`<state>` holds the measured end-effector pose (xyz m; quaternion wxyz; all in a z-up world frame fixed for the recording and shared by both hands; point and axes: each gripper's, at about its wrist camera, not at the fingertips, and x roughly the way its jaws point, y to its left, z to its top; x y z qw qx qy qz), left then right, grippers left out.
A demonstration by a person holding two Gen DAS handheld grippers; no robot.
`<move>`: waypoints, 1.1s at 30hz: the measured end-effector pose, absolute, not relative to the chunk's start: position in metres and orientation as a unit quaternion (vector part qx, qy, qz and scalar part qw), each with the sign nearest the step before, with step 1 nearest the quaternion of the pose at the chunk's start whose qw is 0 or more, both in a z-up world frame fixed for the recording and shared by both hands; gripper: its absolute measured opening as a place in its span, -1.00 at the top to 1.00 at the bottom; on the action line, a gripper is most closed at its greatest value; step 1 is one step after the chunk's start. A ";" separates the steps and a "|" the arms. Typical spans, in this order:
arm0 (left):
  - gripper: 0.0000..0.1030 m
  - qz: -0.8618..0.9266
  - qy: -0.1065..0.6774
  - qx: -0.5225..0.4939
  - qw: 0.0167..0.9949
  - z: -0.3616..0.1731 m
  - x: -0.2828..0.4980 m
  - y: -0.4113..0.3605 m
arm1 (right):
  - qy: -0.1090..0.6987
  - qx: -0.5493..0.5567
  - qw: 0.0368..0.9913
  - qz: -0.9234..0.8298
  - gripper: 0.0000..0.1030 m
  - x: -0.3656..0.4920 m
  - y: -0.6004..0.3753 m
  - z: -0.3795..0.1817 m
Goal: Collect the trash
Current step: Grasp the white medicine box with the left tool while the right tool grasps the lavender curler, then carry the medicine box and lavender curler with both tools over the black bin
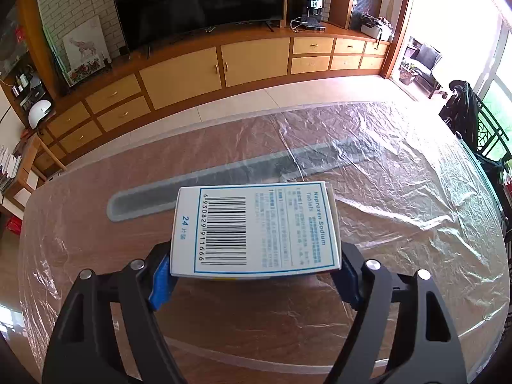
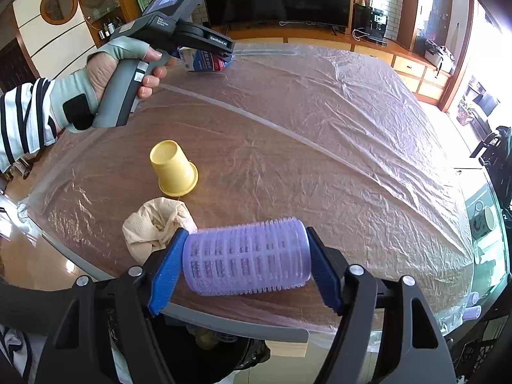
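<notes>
Gripping is the step in hand: the left gripper (image 1: 256,275) clamps a tablet box (image 1: 256,227), the right gripper (image 2: 244,268) a purple hair roller (image 2: 246,256). Next, I think, the roller should go into the bin (image 2: 224,352) just below the table edge (image 2: 236,323).

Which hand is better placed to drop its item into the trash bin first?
Right. The right gripper holds the purple hair roller at the table edge, over the dark bin. The left gripper grips the tablet box further in.

The bench (image 2: 320,134) lies bare toward its far and right edges. Near the left front edge, an upturned yellow cup (image 2: 172,168) and crumpled tissue (image 2: 150,227) stand in the way.
</notes>
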<state>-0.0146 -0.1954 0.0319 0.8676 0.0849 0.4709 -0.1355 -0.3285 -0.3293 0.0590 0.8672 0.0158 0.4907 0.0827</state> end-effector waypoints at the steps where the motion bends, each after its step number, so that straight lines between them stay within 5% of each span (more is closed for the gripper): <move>1: -0.55 -0.135 0.469 0.086 0.869 0.033 -0.014 -0.194 | 0.489 0.015 0.868 0.083 -0.38 -0.328 -0.330 0.060; 33: -0.55 -0.168 0.413 0.095 0.890 0.088 -0.143 -0.163 | 0.458 0.102 0.878 0.093 -0.38 -0.309 -0.372 0.087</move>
